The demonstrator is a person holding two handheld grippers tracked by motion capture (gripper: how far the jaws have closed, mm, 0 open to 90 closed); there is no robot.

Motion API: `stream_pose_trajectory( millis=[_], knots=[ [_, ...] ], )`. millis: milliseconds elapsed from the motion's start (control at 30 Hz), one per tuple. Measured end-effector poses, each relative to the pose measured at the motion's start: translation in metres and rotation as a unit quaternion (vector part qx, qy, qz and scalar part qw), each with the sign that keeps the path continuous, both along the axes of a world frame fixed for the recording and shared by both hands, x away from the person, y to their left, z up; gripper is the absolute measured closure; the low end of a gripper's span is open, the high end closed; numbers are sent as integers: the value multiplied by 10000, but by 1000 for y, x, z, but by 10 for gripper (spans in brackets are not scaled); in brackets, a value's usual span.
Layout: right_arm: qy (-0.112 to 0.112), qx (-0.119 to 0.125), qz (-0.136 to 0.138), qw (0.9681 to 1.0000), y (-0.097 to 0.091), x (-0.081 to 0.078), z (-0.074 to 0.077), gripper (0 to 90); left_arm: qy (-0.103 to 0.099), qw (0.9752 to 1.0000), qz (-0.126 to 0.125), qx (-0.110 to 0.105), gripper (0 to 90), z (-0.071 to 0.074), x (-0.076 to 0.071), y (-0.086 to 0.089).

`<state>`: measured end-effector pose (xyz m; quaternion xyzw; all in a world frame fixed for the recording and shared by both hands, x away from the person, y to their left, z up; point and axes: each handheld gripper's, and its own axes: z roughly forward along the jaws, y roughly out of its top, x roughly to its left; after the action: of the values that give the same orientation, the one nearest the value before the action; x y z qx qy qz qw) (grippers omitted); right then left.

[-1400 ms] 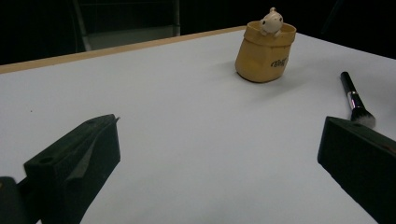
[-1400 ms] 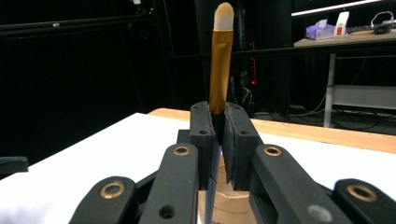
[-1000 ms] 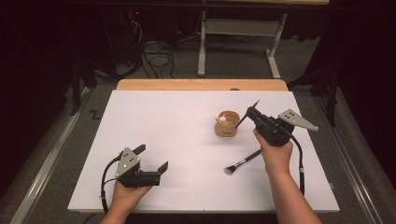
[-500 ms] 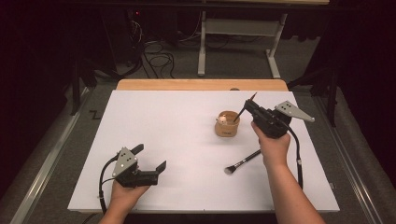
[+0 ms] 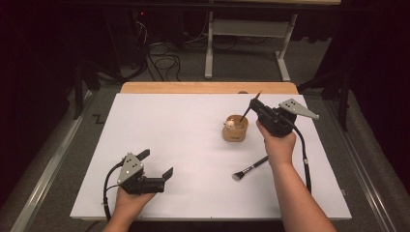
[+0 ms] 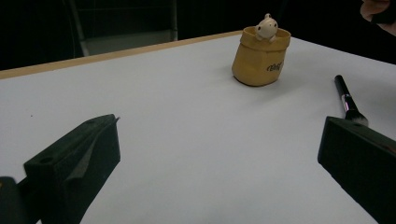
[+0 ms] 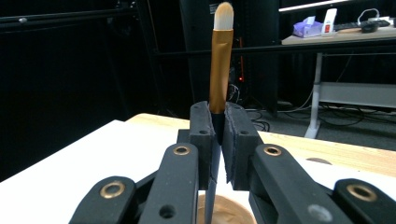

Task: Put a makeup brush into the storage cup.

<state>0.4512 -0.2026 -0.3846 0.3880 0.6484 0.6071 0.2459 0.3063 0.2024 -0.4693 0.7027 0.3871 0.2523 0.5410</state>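
A tan sack-shaped cup (image 5: pixel 235 130) with a small white figure (image 6: pixel 267 25) in its mouth stands right of centre on the white table (image 5: pixel 169 125). My right gripper (image 5: pixel 255 105) hovers just right of the cup and is shut on a thin brush (image 7: pixel 220 60). The brush has a gold ferrule and pale bristles that point up; its dark handle slants down toward the cup's (image 7: pixel 224 210) mouth. A second, black-handled brush (image 5: pixel 250 168) lies flat nearer the front. At the front left my left gripper (image 5: pixel 155 164) rests low, open, with nothing between its jaws (image 6: pixel 219 130).
A wooden strip (image 5: pixel 193 88) borders the table's far edge. Beyond it are a white desk frame (image 5: pixel 241 29) and cables on the floor (image 5: pixel 159 58). The cup (image 6: pixel 261 58) and the lying brush (image 6: pixel 348 100) sit ahead and to the right of the left gripper.
My right gripper has moved away from me and slightly left with the thin brush, closer to the cup. The left gripper has stayed put.
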Motion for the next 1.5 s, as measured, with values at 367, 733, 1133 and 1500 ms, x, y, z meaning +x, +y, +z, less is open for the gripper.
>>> stream_pose_trajectory(
  millis=[367,733,1133,1500],
  knots=[
    [272,-84,-62,9996,5,14,-13,845,9,10000,-23,-11,2,-1,0,1],
    [442,-156,-130,9988,7,22,-23,845,9,10000,-24,-18,4,0,-1,0],
    [523,-162,-169,9984,7,26,-28,845,3,10000,-7,-36,4,0,-1,1],
    [652,-113,-144,9977,10,29,-34,844,3,10000,-8,-44,4,1,-1,2]
  ],
)
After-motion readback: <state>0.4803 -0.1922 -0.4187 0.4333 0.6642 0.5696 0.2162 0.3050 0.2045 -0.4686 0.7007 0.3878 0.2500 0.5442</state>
